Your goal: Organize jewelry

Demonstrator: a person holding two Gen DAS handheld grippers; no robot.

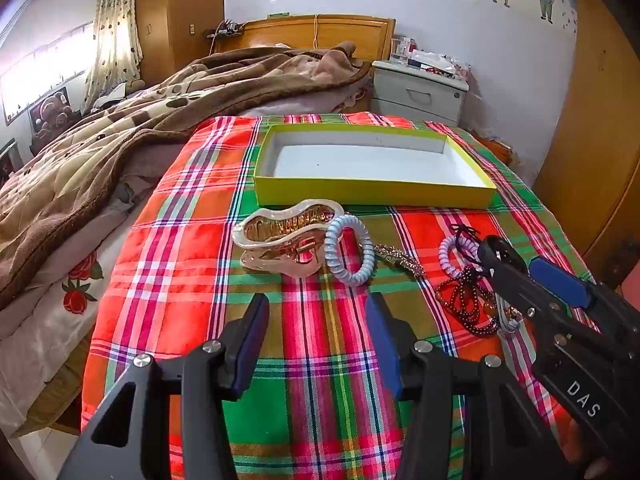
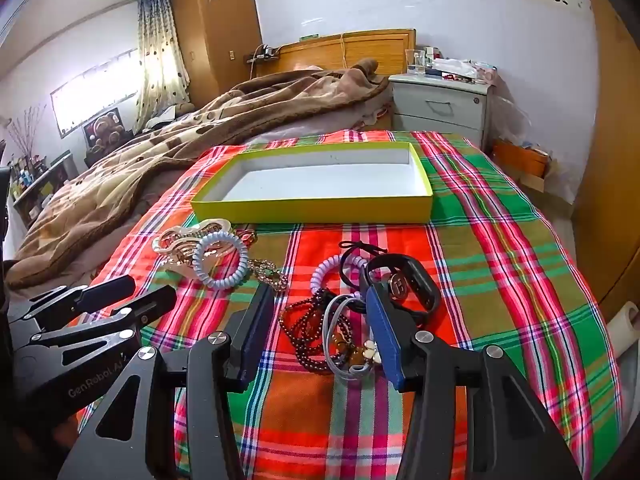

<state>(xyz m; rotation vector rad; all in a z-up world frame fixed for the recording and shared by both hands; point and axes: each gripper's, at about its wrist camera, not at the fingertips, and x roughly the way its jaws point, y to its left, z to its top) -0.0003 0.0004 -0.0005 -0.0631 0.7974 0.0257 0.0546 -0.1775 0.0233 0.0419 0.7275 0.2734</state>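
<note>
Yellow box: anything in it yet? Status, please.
Both grippers, left and right, open, empty. Yellow box empty; jewelry pile under right gripper. Nothing in the way.

In the left wrist view, the right gripper (image 1: 516,264) covers part of the bead string (image 1: 464,300) and the lilac coil (image 1: 450,252); its body runs off the right edge. A rhinestone piece (image 1: 400,262) lies partly behind the blue coil (image 1: 348,252). In the right wrist view, a blue pad (image 2: 384,336) hides part of the black band (image 2: 420,284). The tangle of ties (image 2: 344,344) cannot be told apart. Items on the nightstand (image 2: 440,80) are too small to tell. The left gripper (image 2: 132,292) is cut by the left edge.
</note>
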